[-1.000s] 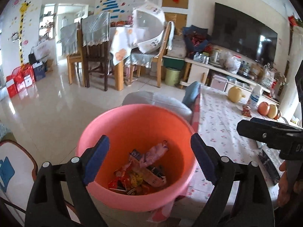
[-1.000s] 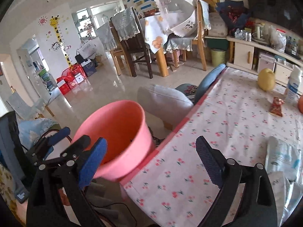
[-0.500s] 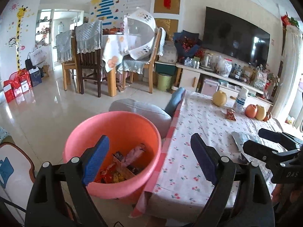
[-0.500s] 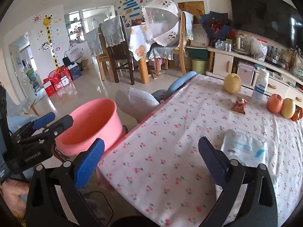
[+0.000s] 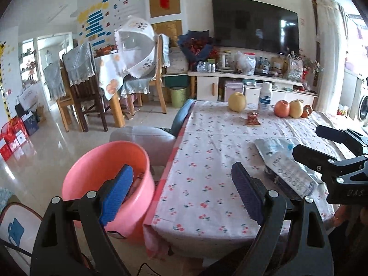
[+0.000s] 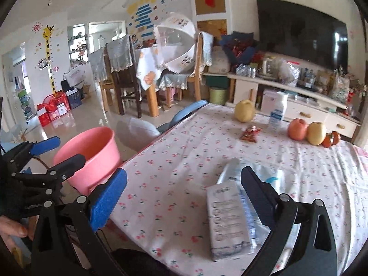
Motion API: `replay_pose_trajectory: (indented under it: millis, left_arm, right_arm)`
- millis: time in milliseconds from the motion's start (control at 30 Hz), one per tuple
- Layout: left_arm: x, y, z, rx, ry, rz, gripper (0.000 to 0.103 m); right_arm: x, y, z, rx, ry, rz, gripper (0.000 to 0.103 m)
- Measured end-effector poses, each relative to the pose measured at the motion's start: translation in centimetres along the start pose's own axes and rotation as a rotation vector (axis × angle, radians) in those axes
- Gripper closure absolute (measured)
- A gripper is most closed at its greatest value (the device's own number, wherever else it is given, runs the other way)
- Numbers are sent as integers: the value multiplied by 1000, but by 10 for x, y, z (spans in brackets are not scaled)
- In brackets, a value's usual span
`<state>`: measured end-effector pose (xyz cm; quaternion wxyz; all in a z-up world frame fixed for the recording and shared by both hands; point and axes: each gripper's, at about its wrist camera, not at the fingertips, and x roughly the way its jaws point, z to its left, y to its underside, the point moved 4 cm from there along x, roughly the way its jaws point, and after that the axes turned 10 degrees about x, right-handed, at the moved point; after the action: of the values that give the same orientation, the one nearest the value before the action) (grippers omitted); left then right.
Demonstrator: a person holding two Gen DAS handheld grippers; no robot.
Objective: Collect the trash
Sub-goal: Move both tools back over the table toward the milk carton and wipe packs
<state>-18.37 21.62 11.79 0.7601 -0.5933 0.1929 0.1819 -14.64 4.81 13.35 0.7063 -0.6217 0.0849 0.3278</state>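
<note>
The counter (image 6: 230,161) carries fruit and litter. The pink bin (image 5: 105,172) stands at its edge to receive trash. The tissue pack (image 6: 227,220) lies nearest. The red wrapper (image 6: 249,133) remains uncollected. Left gripper (image 5: 181,193) and right gripper (image 6: 184,197) are both spread, empty.

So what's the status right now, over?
Both grippers, left and right, open, empty. Red snack wrapper left on table; pink bucket beside it. Tissue pack near right fingers.

Family living room: television (image 5: 255,25), dining table (image 5: 110,73).
</note>
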Motion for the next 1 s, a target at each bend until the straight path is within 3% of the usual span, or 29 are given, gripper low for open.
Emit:
replay_pose_trajectory:
  millis: [133, 400, 567, 767, 1000]
  left_arm:
    - [-5, -6, -18, 20, 18, -8, 15]
    - [-15, -24, -42, 43, 15, -35, 15]
    - [-17, -34, -59, 66, 34, -31, 15]
    - [-3, -39, -89, 80, 102, 25, 15]
    - [24, -30, -124, 54, 240, 131, 15]
  right_arm:
    - [-9, 7, -15, 12, -13, -21, 5]
    - [-13, 22, -47, 97, -75, 44, 5]
    - [-13, 26, -69, 100, -56, 53, 5]
    - [-17, 24, -99, 82, 52, 44, 5]
    - [-22, 21, -163, 226, 121, 52, 5]
